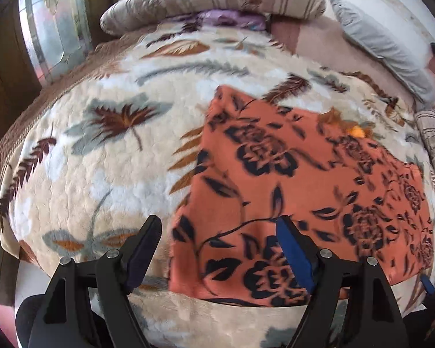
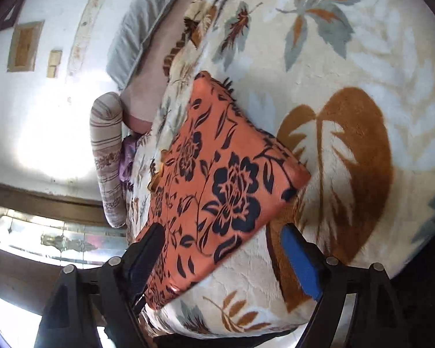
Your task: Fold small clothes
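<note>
Two tongs are spread wide and I grip nothing with either. My landmark is the orange cloth (image 1: 290, 179), printed with dark flowers, lying flat on the leaf-patterned blanket (image 1: 101, 159) that covers the bed. My left tongs (image 1: 217, 249) hang over the cloth's near edge, one finger above the bare blanket beside it and the blue-padded finger (image 1: 293, 255) above the print, neither pressing down. My right tongs (image 2: 223, 258) sit released at a corner of the same cloth (image 2: 217, 179), one finger over the fabric, the other over the blanket (image 2: 348, 87) next to it. Beyond the cloth a striped bolster (image 1: 217, 0) lies at the blanket's far end, and a grey pillow (image 1: 377, 46) rests beside that.
</note>
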Demonstrator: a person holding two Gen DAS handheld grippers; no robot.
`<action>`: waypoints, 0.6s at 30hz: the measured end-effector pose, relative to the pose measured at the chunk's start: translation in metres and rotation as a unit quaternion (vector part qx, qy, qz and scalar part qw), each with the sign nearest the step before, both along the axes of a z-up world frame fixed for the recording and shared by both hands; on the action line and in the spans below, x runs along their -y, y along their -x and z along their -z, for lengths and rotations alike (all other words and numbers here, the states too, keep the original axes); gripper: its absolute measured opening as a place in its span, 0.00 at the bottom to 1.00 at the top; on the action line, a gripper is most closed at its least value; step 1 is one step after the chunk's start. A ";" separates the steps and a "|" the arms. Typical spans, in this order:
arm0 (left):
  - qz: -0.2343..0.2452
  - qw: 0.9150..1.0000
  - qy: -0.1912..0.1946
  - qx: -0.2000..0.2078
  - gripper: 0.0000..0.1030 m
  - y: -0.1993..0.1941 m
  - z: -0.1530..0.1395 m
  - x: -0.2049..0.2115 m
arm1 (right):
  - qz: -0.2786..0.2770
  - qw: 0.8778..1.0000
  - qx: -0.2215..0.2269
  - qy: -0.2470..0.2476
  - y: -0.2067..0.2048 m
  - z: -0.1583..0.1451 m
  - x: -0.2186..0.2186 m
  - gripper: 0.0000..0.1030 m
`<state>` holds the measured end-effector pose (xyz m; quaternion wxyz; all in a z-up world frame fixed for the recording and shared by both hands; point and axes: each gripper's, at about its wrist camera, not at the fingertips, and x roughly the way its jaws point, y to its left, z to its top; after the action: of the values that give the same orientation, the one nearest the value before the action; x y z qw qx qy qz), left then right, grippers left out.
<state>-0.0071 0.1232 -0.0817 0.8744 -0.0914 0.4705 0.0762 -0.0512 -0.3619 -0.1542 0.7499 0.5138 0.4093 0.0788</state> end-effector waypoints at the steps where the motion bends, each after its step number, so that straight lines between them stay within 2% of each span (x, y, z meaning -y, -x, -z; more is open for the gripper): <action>1: 0.003 1.000 0.012 0.004 0.80 0.000 -0.003 0.005 | 0.002 1.000 -0.007 -0.005 -0.007 0.005 0.000 0.82; 4: 0.025 0.999 0.035 0.010 0.80 -0.004 -0.009 0.027 | 0.032 0.999 -0.009 -0.025 -0.021 0.013 -0.002 0.77; 6: 0.042 0.999 0.029 0.012 0.80 -0.008 -0.010 0.047 | 0.023 1.000 -0.009 0.008 -0.029 0.004 0.002 0.08; 7: 0.054 0.998 0.025 0.012 0.80 -0.011 -0.009 0.057 | 0.026 0.999 -0.016 0.018 -0.031 0.003 0.003 0.08; 11: 0.079 0.996 0.003 0.037 0.80 -0.013 -0.009 0.087 | 0.001 0.991 0.012 0.134 -0.023 -0.028 -0.013 0.09; 12: 0.082 0.996 -0.017 0.025 0.80 -0.018 -0.001 0.093 | -0.009 0.988 -0.005 0.157 -0.025 -0.023 -0.015 0.15; 13: 0.088 0.995 -0.038 -0.006 0.80 -0.025 0.014 0.099 | -0.025 0.982 -0.039 0.181 -0.029 -0.010 -0.017 0.19; 14: 0.095 0.993 -0.053 -0.047 0.81 -0.033 0.035 0.102 | -0.032 0.986 -0.037 0.160 -0.030 -0.001 -0.011 0.20; 16: 0.094 0.993 -0.070 -0.011 0.83 -0.027 0.034 0.104 | -0.025 0.993 -0.030 0.115 -0.024 -0.002 0.004 0.32; 17: 0.095 0.993 -0.072 -0.015 0.83 -0.027 0.034 0.105 | -0.022 0.992 -0.031 0.117 -0.020 -0.010 0.012 0.53; 18: 0.095 0.993 -0.071 -0.014 0.83 -0.027 0.035 0.104 | -0.014 0.991 -0.024 0.134 -0.016 -0.019 0.019 0.68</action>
<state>0.0203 0.0187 -0.1164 0.8754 0.0168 0.4823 0.0273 -0.0355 -0.3811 -0.1347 0.8006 0.4047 0.4413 0.0214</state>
